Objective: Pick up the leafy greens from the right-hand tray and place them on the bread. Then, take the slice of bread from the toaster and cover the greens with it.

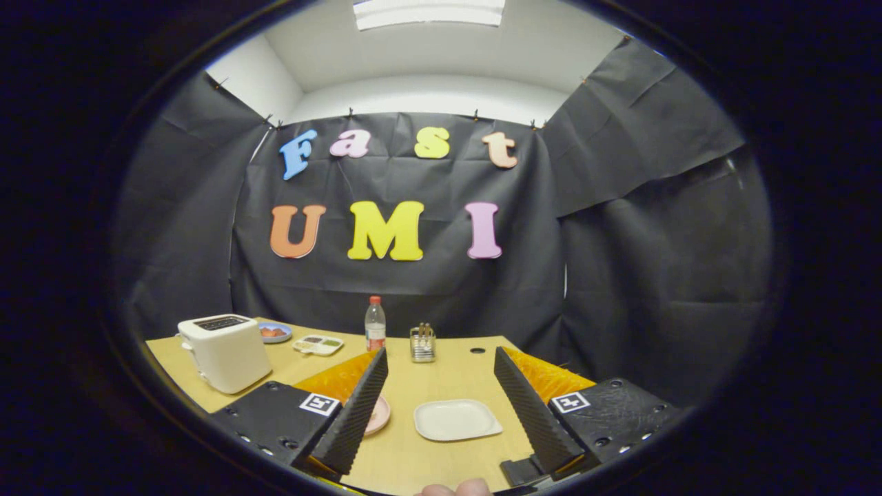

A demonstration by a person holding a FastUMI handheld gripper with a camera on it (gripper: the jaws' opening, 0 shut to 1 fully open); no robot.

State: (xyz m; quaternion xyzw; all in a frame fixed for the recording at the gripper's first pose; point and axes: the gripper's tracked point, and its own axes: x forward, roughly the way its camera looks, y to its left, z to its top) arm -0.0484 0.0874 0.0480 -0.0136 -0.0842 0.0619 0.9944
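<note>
My gripper point(441, 355) hangs open above the wooden table point(448, 372), with nothing between its fingers. A white square tray point(457, 419) lies on the table between the fingers and looks bare. A pink plate point(379, 415) peeks out from behind the left finger; what lies on it is hidden. The white toaster point(225, 351) stands to the left, beyond the left finger, and its top slot looks dark. Past the toaster sits a small compartment tray point(318, 344) holding brown and green bits.
A blue plate point(275, 333) with something orange sits behind the toaster. At the table's far edge stand a clear bottle point(375, 324) with a red cap and a small wire rack point(422, 343). A fingertip point(455, 489) shows at the gripper's base.
</note>
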